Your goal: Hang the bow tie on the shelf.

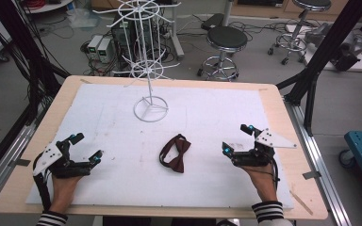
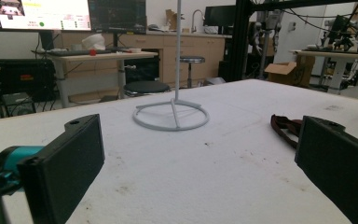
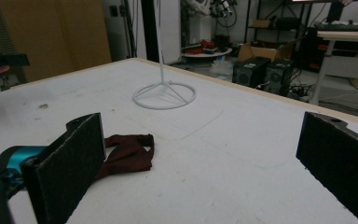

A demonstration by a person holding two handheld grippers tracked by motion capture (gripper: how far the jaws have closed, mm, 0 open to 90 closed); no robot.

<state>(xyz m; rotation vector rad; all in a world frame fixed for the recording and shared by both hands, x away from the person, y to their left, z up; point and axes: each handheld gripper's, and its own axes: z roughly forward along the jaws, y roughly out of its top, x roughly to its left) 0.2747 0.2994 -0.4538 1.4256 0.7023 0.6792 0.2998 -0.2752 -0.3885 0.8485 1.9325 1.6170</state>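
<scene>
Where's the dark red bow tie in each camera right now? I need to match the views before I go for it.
High view: the bow tie lies at centre, between the two tongs, nearer than the white stand.
Left gripper view: a strip of it shows at right, beside the right jaw.
Right gripper view: it lies lower left, partly behind the left jaw.
Shared landmark: the white stand's ring base.

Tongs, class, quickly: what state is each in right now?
Left tongs: open, holding nothing, left of the bow tie.
Right tongs: open, holding nothing.
</scene>
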